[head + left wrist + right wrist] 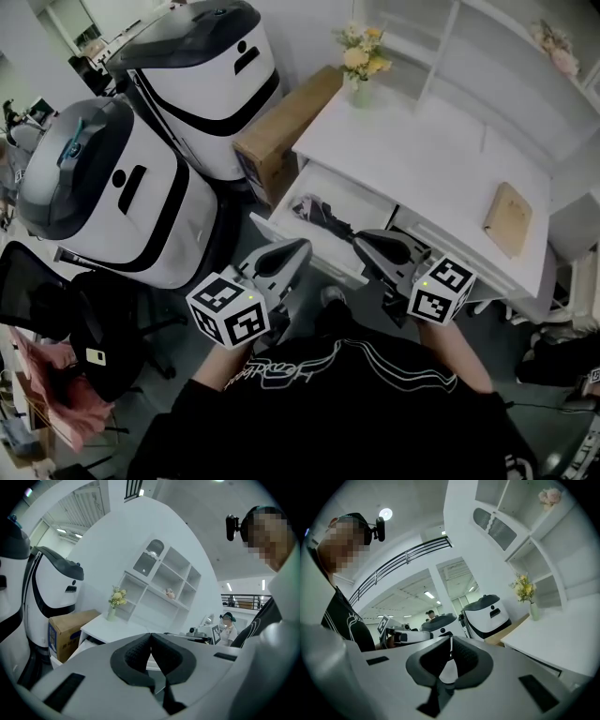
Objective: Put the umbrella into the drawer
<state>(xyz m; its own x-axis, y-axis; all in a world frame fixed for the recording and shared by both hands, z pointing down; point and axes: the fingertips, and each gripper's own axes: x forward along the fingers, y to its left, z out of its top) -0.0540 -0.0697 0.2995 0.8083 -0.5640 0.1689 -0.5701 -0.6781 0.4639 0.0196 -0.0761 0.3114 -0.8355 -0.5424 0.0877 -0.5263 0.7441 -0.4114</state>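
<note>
left gripper [300, 247] and right gripper [362, 241] closed, empty, near drawer [349, 199] holding umbrella [319, 212]; cardboard box [286, 131] beside.

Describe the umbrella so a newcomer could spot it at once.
Find the white desk with the flower vase on its corner. At that end a drawer stands pulled open, and the umbrella lies inside it: the only dark, folded thing against the white drawer.

Two grippers [298, 247] [364, 240], two white machines [202, 70] [103, 197] (bulky), one umbrella [323, 214]
</note>
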